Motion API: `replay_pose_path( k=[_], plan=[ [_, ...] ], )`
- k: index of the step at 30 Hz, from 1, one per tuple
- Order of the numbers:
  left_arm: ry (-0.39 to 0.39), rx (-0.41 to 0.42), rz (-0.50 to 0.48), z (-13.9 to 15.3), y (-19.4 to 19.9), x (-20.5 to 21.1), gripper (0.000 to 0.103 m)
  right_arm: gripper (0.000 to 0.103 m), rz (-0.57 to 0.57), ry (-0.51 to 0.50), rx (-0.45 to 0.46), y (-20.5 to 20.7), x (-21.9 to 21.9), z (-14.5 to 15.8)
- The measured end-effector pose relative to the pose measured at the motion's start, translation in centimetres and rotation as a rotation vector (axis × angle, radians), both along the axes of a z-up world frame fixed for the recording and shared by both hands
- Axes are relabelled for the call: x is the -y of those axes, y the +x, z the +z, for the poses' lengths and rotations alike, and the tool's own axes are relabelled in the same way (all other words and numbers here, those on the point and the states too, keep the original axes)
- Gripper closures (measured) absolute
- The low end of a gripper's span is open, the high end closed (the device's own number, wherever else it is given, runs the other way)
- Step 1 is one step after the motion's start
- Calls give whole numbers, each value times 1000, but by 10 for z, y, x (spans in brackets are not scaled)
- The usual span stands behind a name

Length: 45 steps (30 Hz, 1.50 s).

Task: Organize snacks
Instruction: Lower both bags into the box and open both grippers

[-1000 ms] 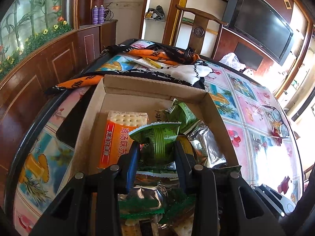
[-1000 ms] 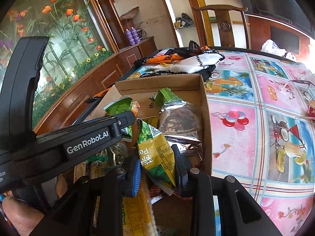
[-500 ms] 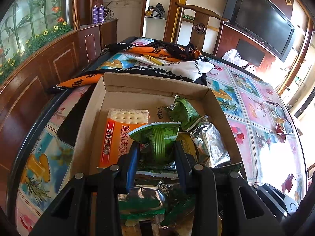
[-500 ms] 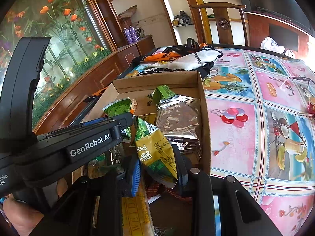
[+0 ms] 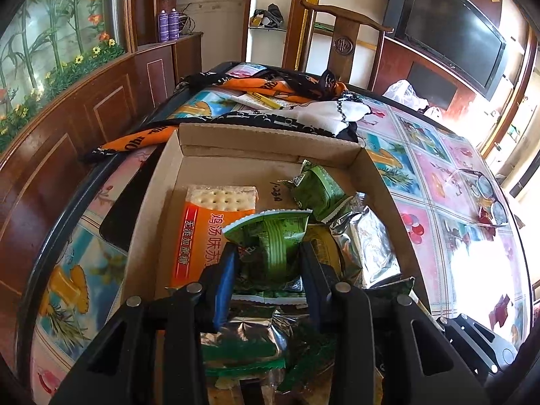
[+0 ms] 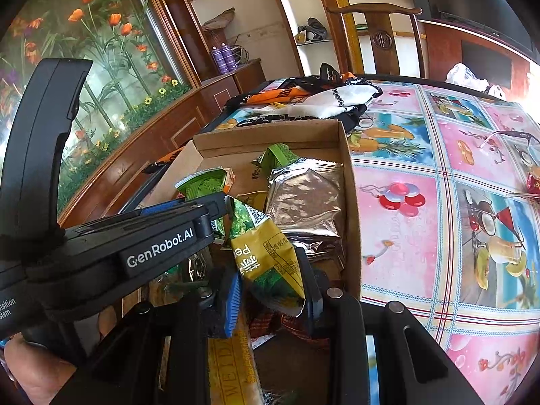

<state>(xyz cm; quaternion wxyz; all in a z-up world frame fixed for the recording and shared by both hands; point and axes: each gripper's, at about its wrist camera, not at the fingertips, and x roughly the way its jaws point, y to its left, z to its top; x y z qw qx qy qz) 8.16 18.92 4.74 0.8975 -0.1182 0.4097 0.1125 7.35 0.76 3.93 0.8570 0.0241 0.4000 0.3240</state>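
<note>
A shallow cardboard box (image 5: 270, 141) lies on the table and holds an orange cracker pack (image 5: 209, 233), a green packet (image 5: 320, 189) and a silver packet (image 5: 371, 243). My left gripper (image 5: 268, 265) is shut on a green snack packet (image 5: 270, 239) and holds it over the box's near end. My right gripper (image 6: 271, 278) is shut on a yellow-green snack packet (image 6: 270, 253) just above the box (image 6: 351, 202) at its near right. The left gripper's body (image 6: 101, 256) crosses the right wrist view at the left. More loose packets (image 5: 243, 341) lie under the grippers.
The table has a colourful picture cloth (image 6: 438, 202). Orange, black and white scarves (image 5: 270, 101) lie heaped behind the box. Glasses (image 5: 486, 195) lie at the right. A black flat object (image 5: 125, 209) sits left of the box. A wooden chair (image 5: 344, 40) stands beyond the table.
Both grippers have kept their packets. The views have shifted slightly, with the box a little lower and nearer in the left wrist view.
</note>
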Motion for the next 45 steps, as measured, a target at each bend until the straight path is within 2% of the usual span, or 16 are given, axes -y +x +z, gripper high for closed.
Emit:
replay_pose_path(
  k=[4, 12, 22, 28, 36, 40, 45],
  plan=[
    [0, 1, 0, 0, 0, 1, 64, 72, 0, 0, 0, -1, 0, 0],
    [16, 6, -3, 1, -1, 2, 53, 71, -1, -1, 0, -1, 0, 0],
    [27, 16, -7, 4, -2, 4, 47, 64, -7, -2, -3, 1, 3, -1],
    [34, 23, -6, 6, -2, 6, 41, 48, -4, -5, 1, 0, 4, -1],
    [43, 45, -2, 11, -4, 7, 30, 40, 3, -18, 25, -5, 2, 3],
    [46, 64, 0, 13, -6, 8, 26, 31, 15, -19, 31, -9, 1, 4],
    [47, 76, 5, 15, -6, 8, 19, 25, 24, -32, 61, -15, -1, 8]
  ],
)
